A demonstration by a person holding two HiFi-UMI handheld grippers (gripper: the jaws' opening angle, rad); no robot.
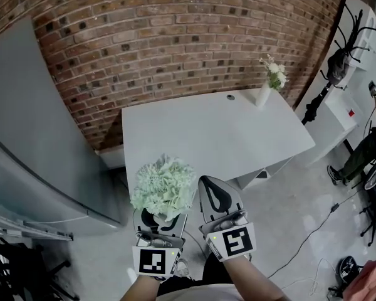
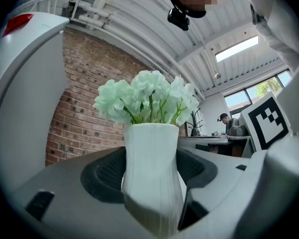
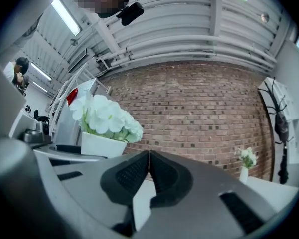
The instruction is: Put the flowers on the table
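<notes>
The left gripper [image 2: 150,169] gripped the flower vase [image 1: 163,189] short of the table [image 1: 200,137]; the right gripper [image 1: 217,197] was closed, empty. Next, probably, carrying the vase over the table.

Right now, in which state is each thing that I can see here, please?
Left tool, shut on the big vase.
Big vase, upright, held in the air, not yet set on the table.
Right tool, shut, holding nothing.
Small vase, standing upright at the table's far corner.
</notes>
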